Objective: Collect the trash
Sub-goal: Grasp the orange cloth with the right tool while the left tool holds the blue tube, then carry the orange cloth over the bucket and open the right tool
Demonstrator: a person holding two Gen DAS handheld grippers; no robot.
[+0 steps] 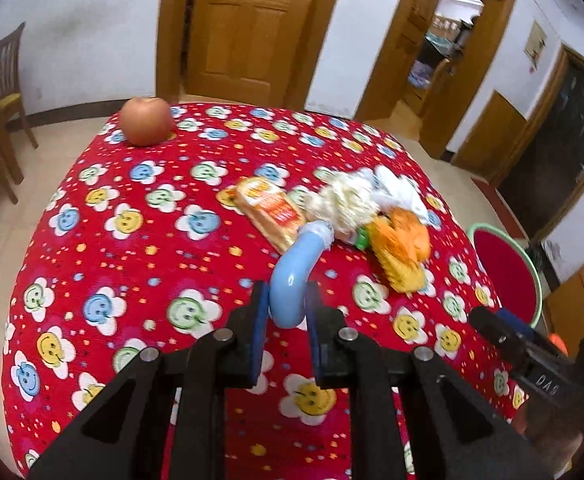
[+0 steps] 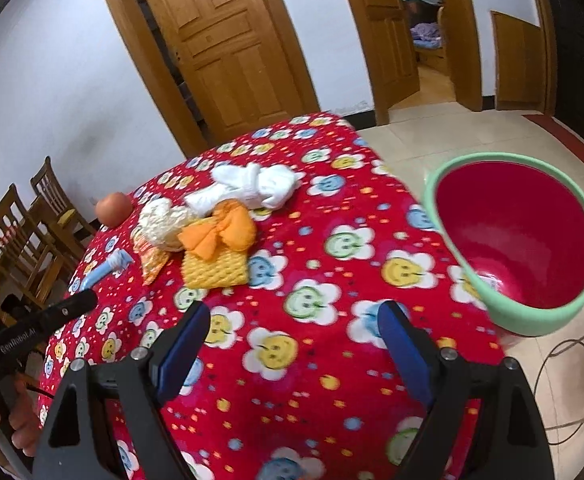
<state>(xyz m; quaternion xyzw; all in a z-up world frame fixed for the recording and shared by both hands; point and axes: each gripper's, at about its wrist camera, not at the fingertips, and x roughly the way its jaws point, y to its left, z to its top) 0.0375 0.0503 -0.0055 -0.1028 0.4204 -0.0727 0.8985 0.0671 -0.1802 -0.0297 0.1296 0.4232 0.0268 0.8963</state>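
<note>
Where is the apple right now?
The round reddish apple sits alone at the far left corner of the red smiley-flower tablecloth, left of and beyond the trash pile, near the wooden chairs.

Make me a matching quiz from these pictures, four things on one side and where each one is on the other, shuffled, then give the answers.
Things:
1. blue curved tube
2. apple
3. red bin
4. orange cloth

Places:
A. far corner of the table
B. on the floor beside the table
C. clamped in the left gripper
D. in the trash pile, on the yellow mesh

Pairs: 1-C, 2-A, 3-B, 4-D
</note>
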